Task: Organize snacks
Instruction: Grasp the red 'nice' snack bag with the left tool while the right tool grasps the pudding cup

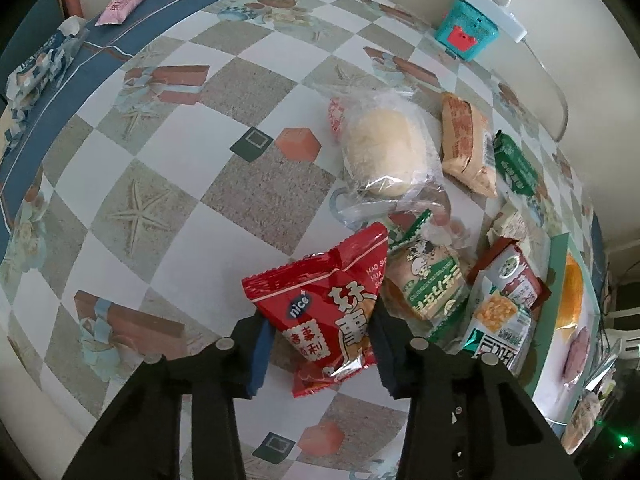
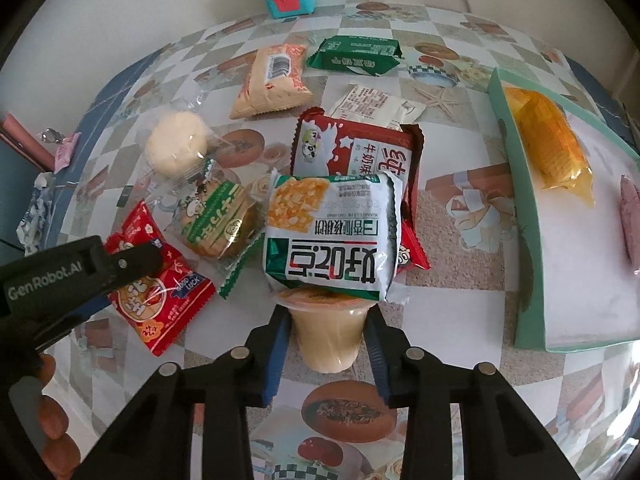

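My left gripper (image 1: 320, 338) is shut on a red snack packet (image 1: 316, 308), its blue pads pressing both sides; the same packet (image 2: 160, 300) shows in the right wrist view under the left gripper (image 2: 120, 264). My right gripper (image 2: 328, 334) is shut on a beige pudding cup (image 2: 328, 344) lying on the table. A white-and-green cracker packet (image 2: 332, 232) rests over the cup's rim, with a dark red milk-snack packet (image 2: 356, 152) behind it. A teal tray (image 2: 532, 280) at the right holds an orange packet (image 2: 552, 148) and a purple one (image 2: 630, 220).
Loose snacks lie around: a wrapped pale bun (image 1: 380, 152), a green-banded cookie packet (image 2: 220, 224), an orange-beige packet (image 1: 466, 140), a green packet (image 1: 516, 168). A teal box (image 1: 468, 28) stands by the wall. A pink packet (image 1: 120, 8) sits near the far blue border.
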Available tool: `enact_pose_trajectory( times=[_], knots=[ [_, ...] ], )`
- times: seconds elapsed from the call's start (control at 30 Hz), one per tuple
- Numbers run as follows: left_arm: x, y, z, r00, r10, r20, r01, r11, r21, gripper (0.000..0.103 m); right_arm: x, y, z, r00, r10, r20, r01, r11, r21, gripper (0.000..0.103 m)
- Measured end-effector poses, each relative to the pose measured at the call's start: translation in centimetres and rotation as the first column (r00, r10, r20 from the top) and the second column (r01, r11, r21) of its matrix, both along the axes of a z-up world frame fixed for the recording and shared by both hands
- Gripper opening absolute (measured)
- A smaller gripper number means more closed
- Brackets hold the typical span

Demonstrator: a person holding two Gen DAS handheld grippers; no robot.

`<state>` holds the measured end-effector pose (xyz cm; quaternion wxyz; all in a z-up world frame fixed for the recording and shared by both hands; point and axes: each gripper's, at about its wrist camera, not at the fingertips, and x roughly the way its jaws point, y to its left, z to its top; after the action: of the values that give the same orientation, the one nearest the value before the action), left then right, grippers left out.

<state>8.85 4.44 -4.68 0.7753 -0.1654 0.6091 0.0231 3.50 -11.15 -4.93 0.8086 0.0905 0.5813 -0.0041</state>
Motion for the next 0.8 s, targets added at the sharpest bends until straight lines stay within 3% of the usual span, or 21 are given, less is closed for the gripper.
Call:
enact_pose_trajectory(
  times=[0.33, 0.8],
  knots=[
    [-0.4, 0.1, 0.8, 1.000, 0.005, 0.025, -0.006, 1.000, 0.002, 0.040, -0.2, -3.1, 0.3, 1.000, -0.020, -0.004, 0.021, 0.998, 0.062, 0.038],
    [-0.9, 1.0, 1.7, 0.999, 0.023, 0.044, -0.023, 1.000, -0.006, 0.040, -1.4, -3.4, 1.8, 1.000, -0.020, 0.010, 0.019, 0.994, 0.106, 0.038]
  ],
)
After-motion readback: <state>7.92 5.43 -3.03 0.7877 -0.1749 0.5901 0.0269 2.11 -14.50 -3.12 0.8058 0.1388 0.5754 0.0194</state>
